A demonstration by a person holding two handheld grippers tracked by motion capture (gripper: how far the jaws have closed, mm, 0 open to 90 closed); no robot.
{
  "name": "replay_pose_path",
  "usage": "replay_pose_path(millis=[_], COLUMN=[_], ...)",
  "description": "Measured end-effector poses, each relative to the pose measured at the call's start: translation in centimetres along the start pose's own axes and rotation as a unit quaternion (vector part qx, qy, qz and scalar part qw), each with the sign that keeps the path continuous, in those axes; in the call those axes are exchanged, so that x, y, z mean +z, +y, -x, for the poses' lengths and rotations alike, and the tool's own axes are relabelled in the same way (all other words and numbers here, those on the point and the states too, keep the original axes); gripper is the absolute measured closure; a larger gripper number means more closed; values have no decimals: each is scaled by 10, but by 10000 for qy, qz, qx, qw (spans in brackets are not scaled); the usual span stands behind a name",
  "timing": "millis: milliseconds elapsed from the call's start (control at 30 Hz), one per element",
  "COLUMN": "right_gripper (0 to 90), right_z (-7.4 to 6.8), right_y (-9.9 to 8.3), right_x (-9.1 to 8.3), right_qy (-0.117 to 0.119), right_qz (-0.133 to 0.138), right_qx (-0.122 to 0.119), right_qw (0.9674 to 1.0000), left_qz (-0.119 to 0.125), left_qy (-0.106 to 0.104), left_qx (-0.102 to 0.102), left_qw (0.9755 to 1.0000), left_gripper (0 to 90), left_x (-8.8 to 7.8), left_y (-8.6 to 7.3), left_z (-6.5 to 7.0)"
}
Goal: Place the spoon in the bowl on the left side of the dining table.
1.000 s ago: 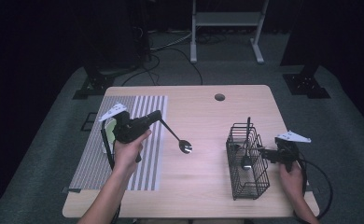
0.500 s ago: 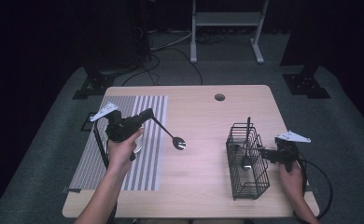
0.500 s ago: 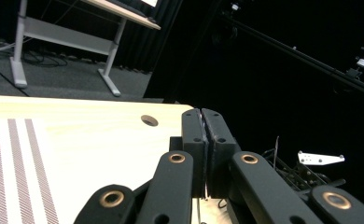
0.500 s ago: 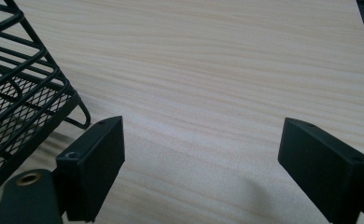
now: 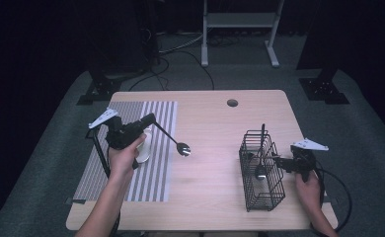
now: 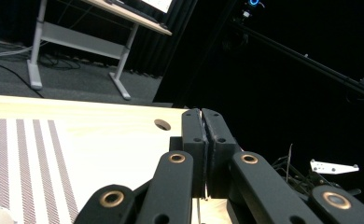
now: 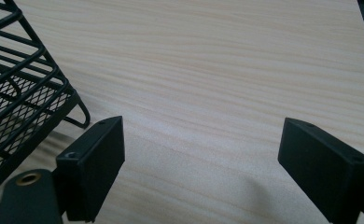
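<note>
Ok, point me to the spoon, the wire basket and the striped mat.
spoon (image 5: 183,147), high view, on its bowl.
wire basket (image 5: 272,191), high view, on its near right wall.
striped mat (image 5: 153,175), high view, on a bare part near its right edge.

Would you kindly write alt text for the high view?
A person's left gripper holds a dark metal spoon above a light wooden table, beside a striped placemat. The open right gripper rests beside a black wire basket holding utensils.
</note>
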State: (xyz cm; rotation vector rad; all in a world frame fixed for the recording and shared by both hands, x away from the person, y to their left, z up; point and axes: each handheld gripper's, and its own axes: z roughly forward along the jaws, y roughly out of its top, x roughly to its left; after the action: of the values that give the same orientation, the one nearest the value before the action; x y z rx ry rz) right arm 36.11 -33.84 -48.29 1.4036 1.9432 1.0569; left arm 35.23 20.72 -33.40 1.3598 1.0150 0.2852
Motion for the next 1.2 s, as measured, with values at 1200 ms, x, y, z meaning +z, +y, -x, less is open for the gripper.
replay_pose_path(millis=[1200], right_gripper=[136], right_z=[0], right_y=[0], right_x=[0], right_qy=[5], right_qz=[-12], right_qx=[9], right_qw=[10000], left_qz=[177], left_qy=[637], left_qx=[-20], left_qw=[9978], left_gripper=[892], left_x=[-25], left_y=[16], left_z=[-33])
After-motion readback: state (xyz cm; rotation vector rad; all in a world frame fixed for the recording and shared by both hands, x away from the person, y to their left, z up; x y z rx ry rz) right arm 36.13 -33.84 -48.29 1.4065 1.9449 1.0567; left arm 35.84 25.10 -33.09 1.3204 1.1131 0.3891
